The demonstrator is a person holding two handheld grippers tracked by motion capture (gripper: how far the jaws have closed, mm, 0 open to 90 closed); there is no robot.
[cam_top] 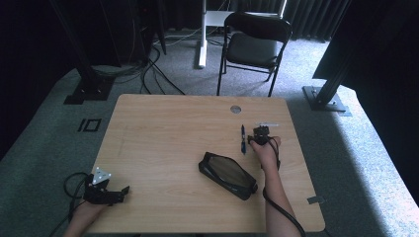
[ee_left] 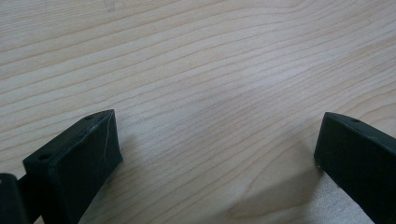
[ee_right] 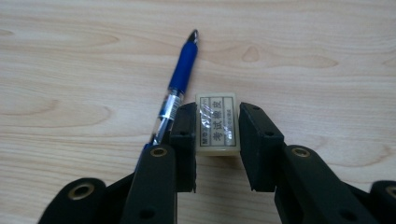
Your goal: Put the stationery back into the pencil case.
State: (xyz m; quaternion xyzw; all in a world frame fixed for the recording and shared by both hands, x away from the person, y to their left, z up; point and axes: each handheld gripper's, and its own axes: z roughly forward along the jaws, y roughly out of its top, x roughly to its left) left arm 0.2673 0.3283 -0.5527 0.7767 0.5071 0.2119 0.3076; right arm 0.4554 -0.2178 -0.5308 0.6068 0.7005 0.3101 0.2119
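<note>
The eraser (ee_right: 217, 122) lies on the table (cam_top: 163, 128) at its far right — your right gripper (ee_right: 217, 140) has it clamped between its two pads. A blue pen (ee_right: 177, 88) lies just left of it, touching the left jaw. Nearer you sits a black pencil case (cam_top: 227, 175). Your left gripper (ee_left: 215, 154) rests at the near left corner — jaws spread wide, holding nothing.

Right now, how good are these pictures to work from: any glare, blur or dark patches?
High view: dim and soft, the room's edges nearly black, the pencil case a dark shape. Right gripper view: evenly lit and sharp; the eraser wrapper shows a small glint, its print stays readable, and the blue pen is crisp. Left gripper view: the table grain is clear, with soft shadows beside the left gripper.
</note>
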